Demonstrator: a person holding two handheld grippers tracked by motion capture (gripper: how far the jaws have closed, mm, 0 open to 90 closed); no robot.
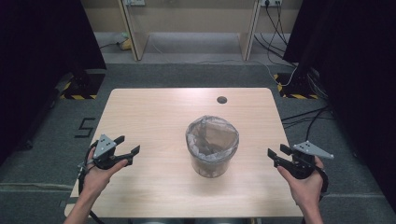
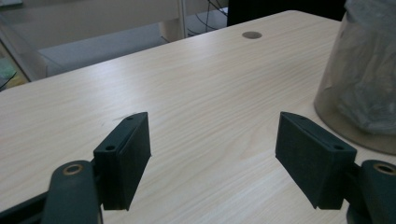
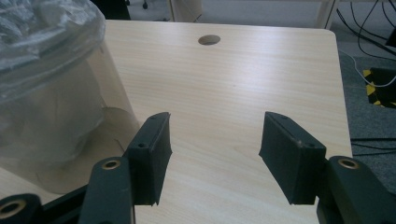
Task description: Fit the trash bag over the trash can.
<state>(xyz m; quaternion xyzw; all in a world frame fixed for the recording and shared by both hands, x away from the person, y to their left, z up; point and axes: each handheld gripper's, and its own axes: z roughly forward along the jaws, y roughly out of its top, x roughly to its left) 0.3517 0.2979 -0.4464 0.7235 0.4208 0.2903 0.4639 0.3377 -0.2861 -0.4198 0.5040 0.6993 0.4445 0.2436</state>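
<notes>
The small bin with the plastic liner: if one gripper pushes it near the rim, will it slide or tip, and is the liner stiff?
The bin is see-through and seems to hold nothing but its liner, so it is probably light and may tip from a high push. The crinkled liner film looks thin and floppy, and likely slippery.

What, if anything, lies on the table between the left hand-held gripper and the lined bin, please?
Nothing: in the high view, bare wood separates the left hand-held gripper from the bin. The left gripper view agrees.
</notes>
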